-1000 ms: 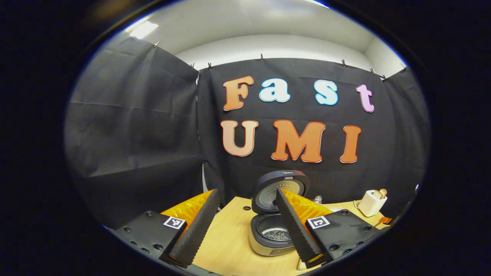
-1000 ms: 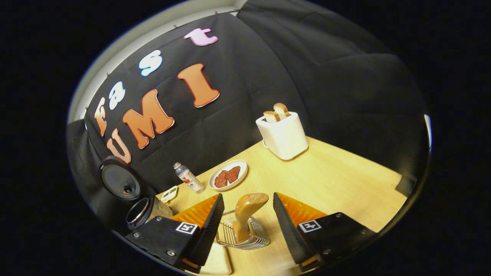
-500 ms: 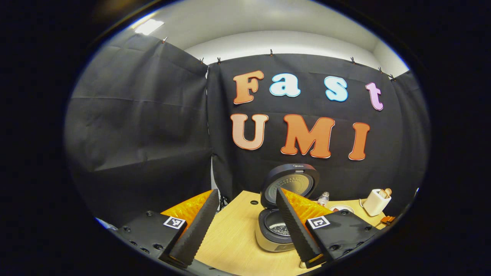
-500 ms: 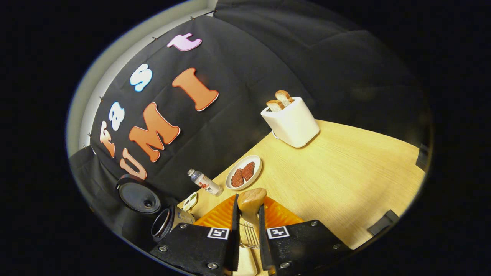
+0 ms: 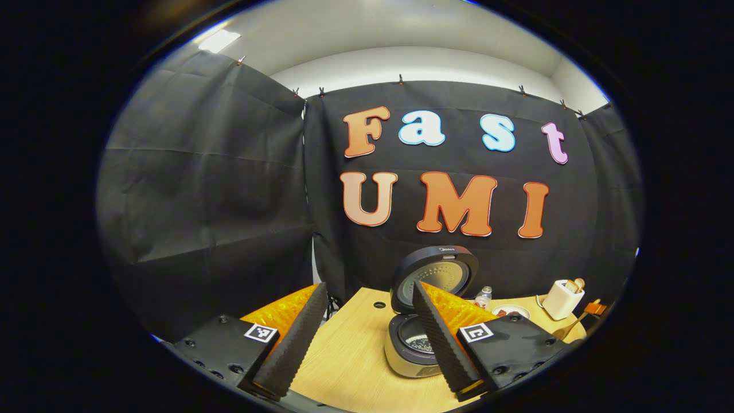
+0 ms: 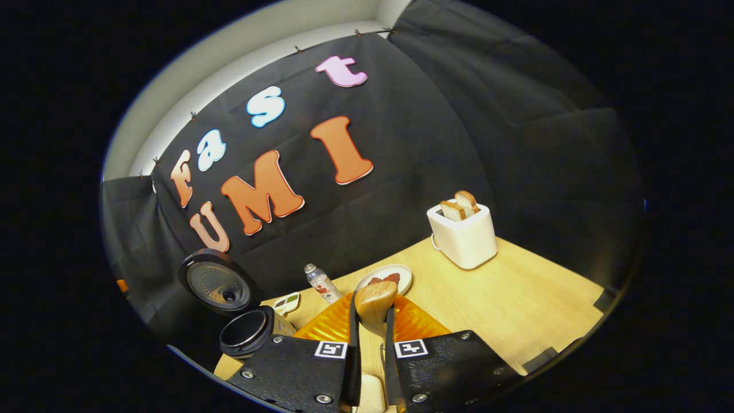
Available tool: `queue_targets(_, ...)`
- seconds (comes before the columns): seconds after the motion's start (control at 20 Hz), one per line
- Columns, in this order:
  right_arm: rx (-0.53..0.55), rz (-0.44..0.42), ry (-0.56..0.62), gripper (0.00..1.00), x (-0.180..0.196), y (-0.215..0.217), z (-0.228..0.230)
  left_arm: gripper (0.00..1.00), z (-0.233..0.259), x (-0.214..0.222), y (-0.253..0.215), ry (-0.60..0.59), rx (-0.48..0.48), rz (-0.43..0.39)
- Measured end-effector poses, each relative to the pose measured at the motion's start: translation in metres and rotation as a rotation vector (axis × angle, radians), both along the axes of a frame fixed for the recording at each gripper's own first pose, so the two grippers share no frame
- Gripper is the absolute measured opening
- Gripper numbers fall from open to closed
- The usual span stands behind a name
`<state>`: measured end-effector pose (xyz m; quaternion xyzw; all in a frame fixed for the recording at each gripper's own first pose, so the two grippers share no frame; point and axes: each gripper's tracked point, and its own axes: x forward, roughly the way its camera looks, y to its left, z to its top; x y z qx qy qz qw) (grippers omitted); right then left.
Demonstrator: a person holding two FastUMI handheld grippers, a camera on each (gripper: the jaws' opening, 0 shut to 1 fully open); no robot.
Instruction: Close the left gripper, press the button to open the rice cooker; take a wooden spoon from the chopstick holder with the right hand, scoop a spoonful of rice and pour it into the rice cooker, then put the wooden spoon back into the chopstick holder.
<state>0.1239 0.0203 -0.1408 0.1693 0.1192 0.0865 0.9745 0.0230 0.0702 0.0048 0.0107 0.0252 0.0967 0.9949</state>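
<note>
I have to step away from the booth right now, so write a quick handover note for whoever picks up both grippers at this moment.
Left gripper: open, holding nothing, raised over the table's near edge and facing the rice cooker.
Right gripper: shut on the wooden spoon, its wooden end sticking up between the fingers.
Rice cooker: lid up, pot open, with some grains in the bottom in the left gripper view.
Done: cooker opened, spoon gripped.
Left: scoop a spoonful of rice, pour it into the cooker, return the spoon to the chopstick holder.
Nearby: toaster, plate and bottle on the table.
</note>
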Motion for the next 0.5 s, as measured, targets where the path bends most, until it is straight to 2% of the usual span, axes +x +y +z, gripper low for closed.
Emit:
queue_targets(0.2, -0.043, 0.031, -0.030, 0.16, -0.020, 0.029, 0.022, 1.00, -0.005, 0.010, 0.004, 0.005, -0.010, -0.035)
queue_targets(0.5, -0.087, 0.094, -0.022, 0.16, -0.053, 0.089, 0.016, 0.98, -0.011, 0.024, 0.020, 0.016, -0.014, -0.080)
